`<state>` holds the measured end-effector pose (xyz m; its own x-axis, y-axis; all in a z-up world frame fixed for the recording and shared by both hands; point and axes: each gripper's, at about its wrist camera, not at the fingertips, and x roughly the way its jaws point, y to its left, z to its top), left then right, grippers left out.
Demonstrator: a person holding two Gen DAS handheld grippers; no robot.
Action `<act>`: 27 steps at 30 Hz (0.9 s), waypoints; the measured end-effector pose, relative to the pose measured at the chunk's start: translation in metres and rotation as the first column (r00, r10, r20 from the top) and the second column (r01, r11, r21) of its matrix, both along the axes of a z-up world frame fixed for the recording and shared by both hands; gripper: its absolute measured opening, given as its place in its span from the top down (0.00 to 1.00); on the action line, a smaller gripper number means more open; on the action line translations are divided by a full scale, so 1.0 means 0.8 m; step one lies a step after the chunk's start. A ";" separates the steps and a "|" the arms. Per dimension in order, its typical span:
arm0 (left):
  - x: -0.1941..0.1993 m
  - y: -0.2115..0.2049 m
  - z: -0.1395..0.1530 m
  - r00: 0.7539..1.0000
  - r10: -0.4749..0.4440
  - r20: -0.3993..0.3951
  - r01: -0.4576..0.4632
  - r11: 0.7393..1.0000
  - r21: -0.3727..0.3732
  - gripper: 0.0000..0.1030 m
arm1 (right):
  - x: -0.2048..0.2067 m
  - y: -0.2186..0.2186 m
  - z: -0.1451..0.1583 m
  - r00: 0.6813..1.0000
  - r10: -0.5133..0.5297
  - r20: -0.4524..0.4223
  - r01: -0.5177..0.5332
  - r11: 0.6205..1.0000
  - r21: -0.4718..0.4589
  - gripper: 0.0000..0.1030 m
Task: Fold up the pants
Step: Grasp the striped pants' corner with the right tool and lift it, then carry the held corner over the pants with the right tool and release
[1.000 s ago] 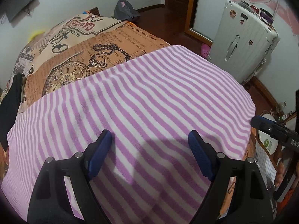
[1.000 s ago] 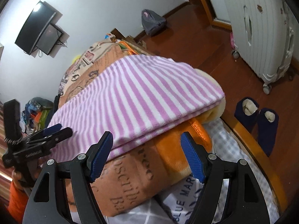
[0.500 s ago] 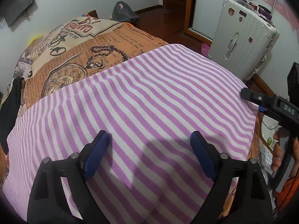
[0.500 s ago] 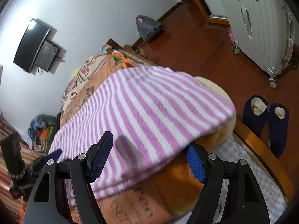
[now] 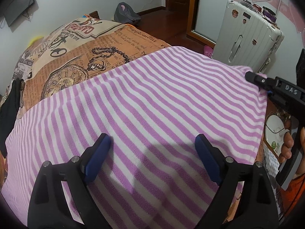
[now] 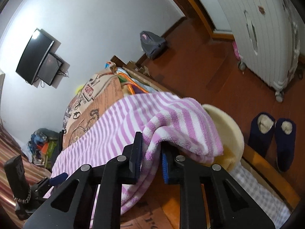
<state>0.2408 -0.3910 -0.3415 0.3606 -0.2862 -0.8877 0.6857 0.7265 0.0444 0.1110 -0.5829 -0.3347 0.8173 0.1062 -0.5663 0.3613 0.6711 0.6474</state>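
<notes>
- Purple-and-white striped fleece pants (image 5: 152, 103) cover my newspaper-print orange bedspread (image 5: 80, 61).
- My right gripper (image 6: 151, 152) pinches their corner; left gripper (image 5: 152, 152) hovers wide apart.
- White ribbed suitcase (image 5: 247, 38) stands beyond the bed's far edge.

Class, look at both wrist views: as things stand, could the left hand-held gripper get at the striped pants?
Probably yes. The left hand-held gripper hangs open directly above the striped pants, nothing lying between; the right hand-held gripper pinches only their far corner.
</notes>
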 end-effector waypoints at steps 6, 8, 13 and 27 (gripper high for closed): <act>0.005 0.016 0.017 0.999 0.031 -0.043 -0.034 0.998 -0.060 0.13 | -0.001 0.018 0.051 0.998 0.021 0.067 -0.014 0.995 -0.096 0.87; 0.008 0.032 0.031 0.997 0.059 -0.045 -0.063 0.993 -0.097 0.13 | 0.001 0.025 0.068 0.995 0.036 0.088 -0.024 0.991 -0.129 0.87; 0.011 0.084 0.076 0.993 0.119 0.021 -0.114 0.979 -0.168 0.13 | 0.008 0.049 0.112 0.986 0.093 0.139 -0.060 0.973 -0.223 0.87; 0.003 0.258 0.126 0.950 0.293 0.107 -0.259 0.932 -0.252 0.13 | 0.052 0.172 0.199 0.914 0.333 0.231 -0.217 0.883 -0.415 0.93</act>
